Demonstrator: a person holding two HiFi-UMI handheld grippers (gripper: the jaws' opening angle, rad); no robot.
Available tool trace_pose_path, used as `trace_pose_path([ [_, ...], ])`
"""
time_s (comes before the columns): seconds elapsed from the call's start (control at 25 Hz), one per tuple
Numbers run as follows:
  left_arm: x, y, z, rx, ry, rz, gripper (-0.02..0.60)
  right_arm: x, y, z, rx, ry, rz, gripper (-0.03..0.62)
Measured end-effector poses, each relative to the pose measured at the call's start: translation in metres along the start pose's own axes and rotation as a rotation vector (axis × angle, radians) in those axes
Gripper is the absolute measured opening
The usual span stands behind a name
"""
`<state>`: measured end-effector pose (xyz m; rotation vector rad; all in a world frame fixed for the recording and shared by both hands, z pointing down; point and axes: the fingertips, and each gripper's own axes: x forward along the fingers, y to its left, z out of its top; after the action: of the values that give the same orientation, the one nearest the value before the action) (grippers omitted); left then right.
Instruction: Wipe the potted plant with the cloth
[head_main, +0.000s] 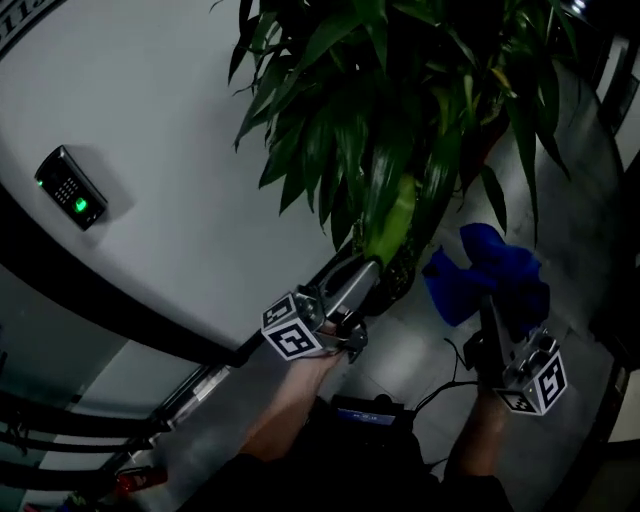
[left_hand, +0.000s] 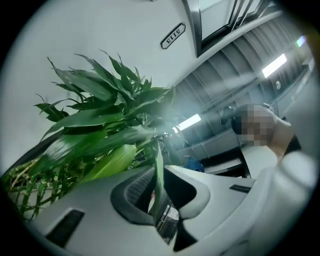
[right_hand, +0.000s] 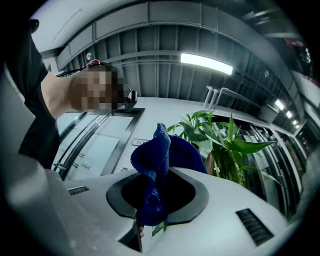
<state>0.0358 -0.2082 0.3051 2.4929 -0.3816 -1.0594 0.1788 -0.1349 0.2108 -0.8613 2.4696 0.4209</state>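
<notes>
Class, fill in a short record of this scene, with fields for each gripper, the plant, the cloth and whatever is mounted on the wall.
left gripper: jaws closed on one narrow leaf standing edge-on between them
right gripper: jaws closed on the blue cloth, which bunches up above them
plant: green, long-leaved, in front of a white wall
cloth and plant: cloth is beside the lower leaves; contact cannot be told
wall fitting: keypad with a green light
</notes>
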Motion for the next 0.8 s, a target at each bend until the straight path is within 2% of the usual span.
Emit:
trace_pose_path([
  [0.04,0.000,-0.003,0.001,-0.005,0.009,-0.020,0.039,0.004,0.002,0.000,-0.017,0.008,-0.043,0.100],
  [0.12,0.000,-0.009,0.001,-0.029,0.027,-0.066,0.012,0.009,0.006,0.000,-0.055,0.037,-0.131,0.100],
  [0.24,-0.002,-0.018,-0.003,-0.051,0.064,-0.115,0.011,0.021,0.009,-0.002,-0.118,0.089,-0.227,0.100],
  [0.36,0.000,-0.022,-0.005,-0.066,0.079,-0.143,0.011,0.045,0.004,0.005,-0.192,0.105,-0.274,0.100],
  [0.6,0.001,-0.031,-0.006,-0.081,0.075,-0.167,0.011,0.103,-0.029,0.022,-0.330,0.087,-0.303,0.100],
  [0.68,0.000,-0.035,-0.008,-0.095,0.067,-0.165,0.011,0.118,-0.042,0.005,-0.335,0.137,-0.288,0.100],
  [0.8,0.001,-0.040,-0.009,-0.096,0.056,-0.166,0.009,0.134,-0.048,-0.032,-0.284,0.230,-0.199,0.100],
])
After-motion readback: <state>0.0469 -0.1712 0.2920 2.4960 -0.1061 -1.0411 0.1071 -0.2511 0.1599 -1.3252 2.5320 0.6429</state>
